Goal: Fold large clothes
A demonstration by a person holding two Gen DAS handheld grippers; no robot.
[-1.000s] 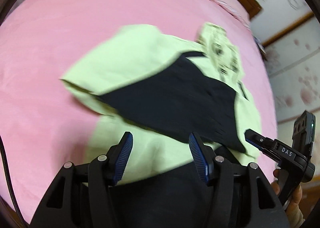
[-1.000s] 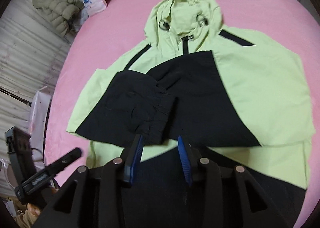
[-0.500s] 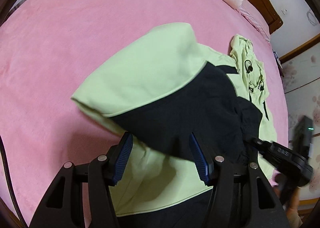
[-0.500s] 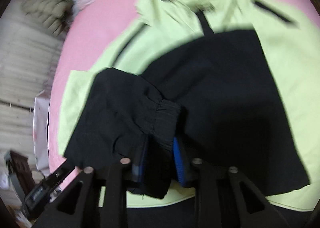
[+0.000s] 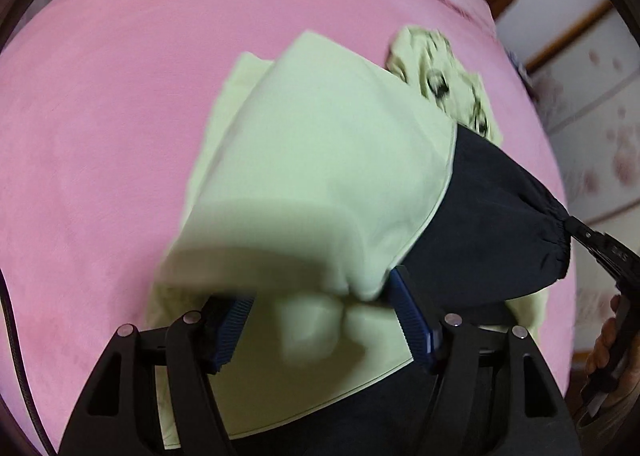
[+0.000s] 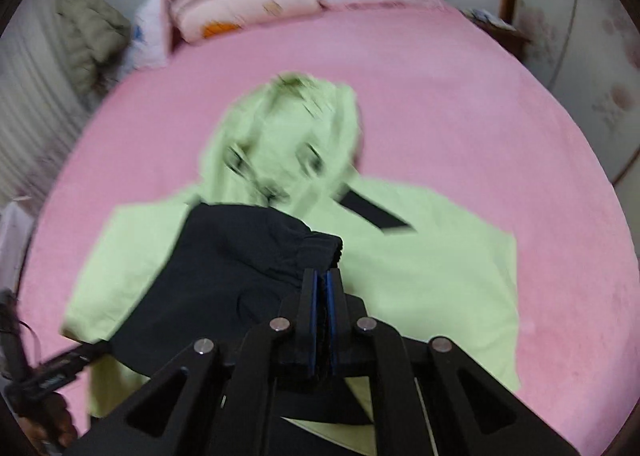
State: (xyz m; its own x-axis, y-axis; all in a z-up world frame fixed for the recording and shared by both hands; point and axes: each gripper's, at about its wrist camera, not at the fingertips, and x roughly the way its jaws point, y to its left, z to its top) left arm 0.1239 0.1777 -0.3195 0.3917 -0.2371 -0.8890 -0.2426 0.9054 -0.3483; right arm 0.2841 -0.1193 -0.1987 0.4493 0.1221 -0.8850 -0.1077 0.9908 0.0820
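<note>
Jacket point(image 6: 420, 268), pale green with black panels, lies spread on the pink bed point(image 6: 460, 104), hood toward the pillows. Right hand-held gripper point(image 6: 322, 288) is clamped tight on the black elastic sleeve cuff point(image 6: 320, 246), held above the jacket's body. Left hand-held gripper point(image 5: 316, 320) hangs just over the green sleeve fold, its jaws opening, the cloth between the pads but unpinched.

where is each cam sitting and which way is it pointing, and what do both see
Left wrist: sits on the left tool, looking steeply down at the jacket's green sleeve; jaws opening around the fabric; the right tool and its hand show at right.
Right wrist: sits on the right tool, facing the hood and headboard; the tool is shut on the black cuff.
Shared: jacket, pink bed.
</note>
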